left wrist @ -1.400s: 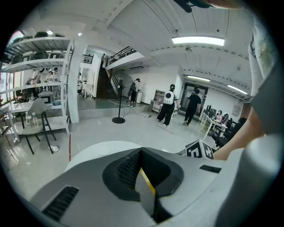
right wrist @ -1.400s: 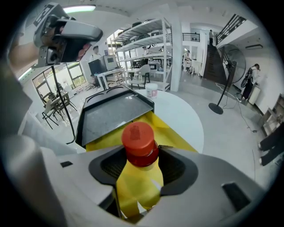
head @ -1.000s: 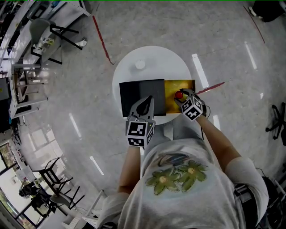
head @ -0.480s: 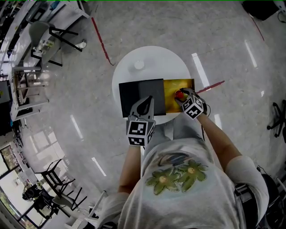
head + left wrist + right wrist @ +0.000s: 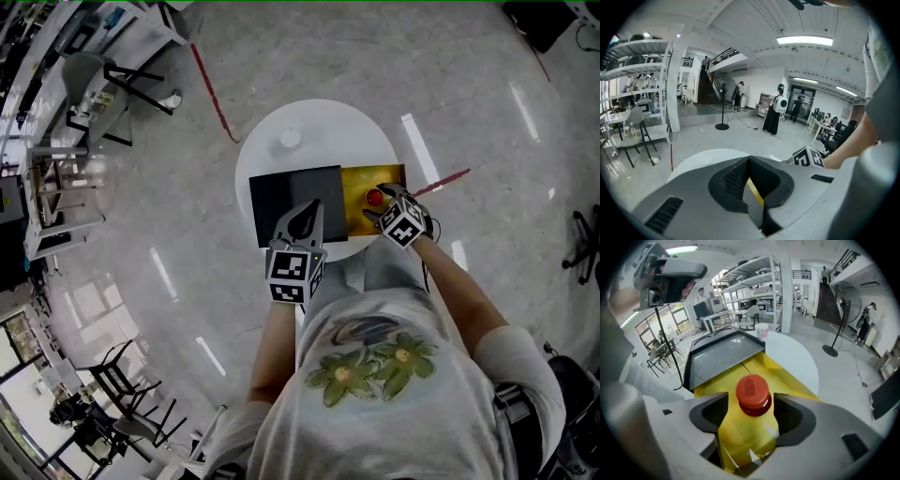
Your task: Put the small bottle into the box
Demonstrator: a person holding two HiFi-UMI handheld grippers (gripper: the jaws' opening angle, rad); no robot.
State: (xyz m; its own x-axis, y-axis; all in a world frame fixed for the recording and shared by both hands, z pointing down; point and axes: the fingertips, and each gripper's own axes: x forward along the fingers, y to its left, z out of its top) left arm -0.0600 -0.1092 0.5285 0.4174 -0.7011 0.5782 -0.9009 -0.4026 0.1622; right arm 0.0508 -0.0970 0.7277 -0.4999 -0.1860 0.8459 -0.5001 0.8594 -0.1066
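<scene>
The small bottle (image 5: pixel 752 392) has a red cap (image 5: pixel 374 198) and a yellowish body, and stands upright inside the yellow-lined box (image 5: pixel 386 172). My right gripper (image 5: pixel 750 404) straddles it from the near side. Its jaws are opening, and a gap shows on each side of the cap. The box's dark lid (image 5: pixel 298 199) lies open flat to the left of the yellow part. My left gripper (image 5: pixel 306 214) hovers over the lid's near edge; its jaws (image 5: pixel 749 161) are shut with nothing between them.
The box sits at the near side of a round white table (image 5: pixel 319 127). A small white cup (image 5: pixel 290 139) stands at the table's far side. Grey floor surrounds the table, with chairs and shelving at the far left (image 5: pixel 84 84).
The right gripper and the bottle stay over the yellow box; only the view shifts slightly. The left gripper has not moved.
</scene>
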